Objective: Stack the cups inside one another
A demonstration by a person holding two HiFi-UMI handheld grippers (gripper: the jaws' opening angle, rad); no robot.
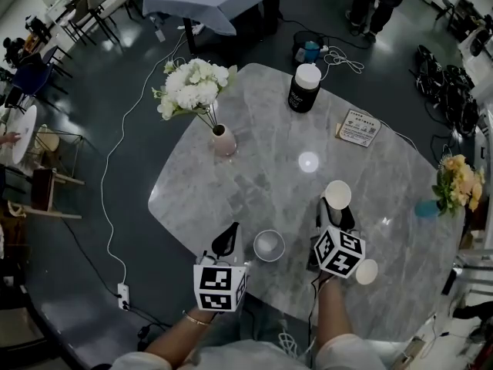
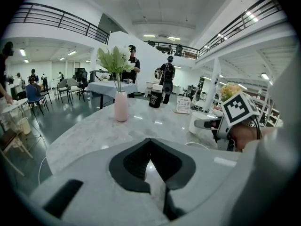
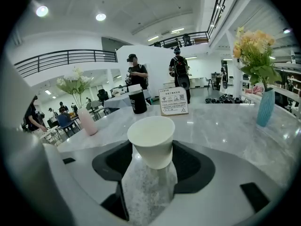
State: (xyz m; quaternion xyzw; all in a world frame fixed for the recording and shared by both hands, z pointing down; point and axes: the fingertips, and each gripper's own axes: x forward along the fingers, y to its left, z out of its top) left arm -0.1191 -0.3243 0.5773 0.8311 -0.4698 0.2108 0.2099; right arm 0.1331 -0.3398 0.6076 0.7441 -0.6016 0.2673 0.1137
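My right gripper is shut on a white paper cup, held upright a little above the marble table. In the right gripper view the same cup sits mouth up between the jaws of the right gripper. A second cup stands mouth up on the table between the two grippers. A third cup rests by the front edge, right of my right gripper's marker cube. My left gripper hovers left of the second cup. In its own view the left gripper is shut on nothing.
A pink vase of white flowers stands at the table's left. A black canister with a white lid and a sign card are at the far side. A blue vase with orange flowers is at the right edge.
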